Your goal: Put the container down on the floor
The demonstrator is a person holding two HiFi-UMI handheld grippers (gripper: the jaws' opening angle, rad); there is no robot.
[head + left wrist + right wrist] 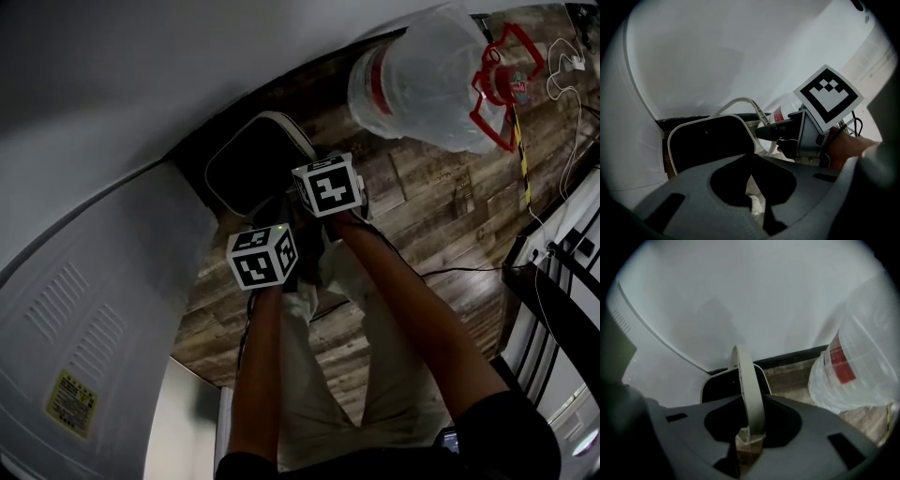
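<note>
The container [251, 161] is a dark tub with a white rim [712, 121], standing close to the white wall over the wooden floor. I cannot tell whether it rests on the floor. Its pale arched handle [749, 385] runs up between the jaws of my right gripper [749, 437], which is shut on it. My left gripper [753, 202] is shut on a white piece at the container's near edge. In the head view both marker cubes, left [263, 255] and right [328, 185], sit side by side just in front of the tub, hiding the jaws.
A big clear water bottle [422, 80] with a red band [843, 363] and red carry handle lies on the floor to the right. A white panel with a yellow label [70, 403] fills the left. Cables [562, 66] and a dark rack [562, 281] are at the right.
</note>
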